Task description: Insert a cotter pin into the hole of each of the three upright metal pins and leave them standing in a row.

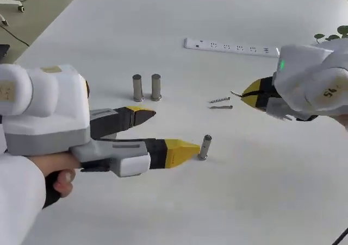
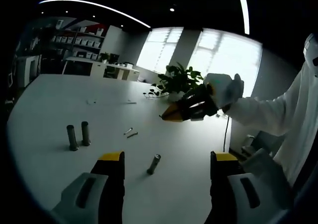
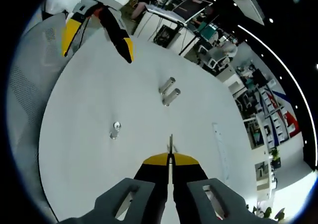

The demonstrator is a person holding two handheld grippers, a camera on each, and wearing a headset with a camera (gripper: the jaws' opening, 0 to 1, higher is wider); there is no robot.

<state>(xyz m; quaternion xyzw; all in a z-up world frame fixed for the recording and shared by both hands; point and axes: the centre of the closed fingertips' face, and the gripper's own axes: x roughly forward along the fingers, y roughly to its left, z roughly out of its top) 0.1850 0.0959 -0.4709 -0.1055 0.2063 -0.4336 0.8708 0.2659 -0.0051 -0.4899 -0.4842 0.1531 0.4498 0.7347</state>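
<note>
Yellow-tipped fingers (image 3: 157,160) around slim metal cotter pin (image 3: 170,142)

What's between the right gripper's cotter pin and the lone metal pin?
Nothing visible. The right gripper holds the cotter pin above bare table, clear air to the metal pin. Two loose cotter pins lie flat nearby; left gripper is open beside the metal pin.

The desk (image 1: 255,201) is bare along its near edge and right side; a gripper passes freely there. In the middle a metal pin (image 1: 137,87) and a second pin (image 1: 156,87) stand just beside each other. A third pin (image 1: 205,147) stands alone nearer, just beside one of the wide-spread fingers (image 1: 182,150) of the left gripper (image 1: 174,130). Two loose cotter pins (image 1: 219,100) lie toward the right edge, a power strip (image 1: 234,47) toward the far edge.
</note>
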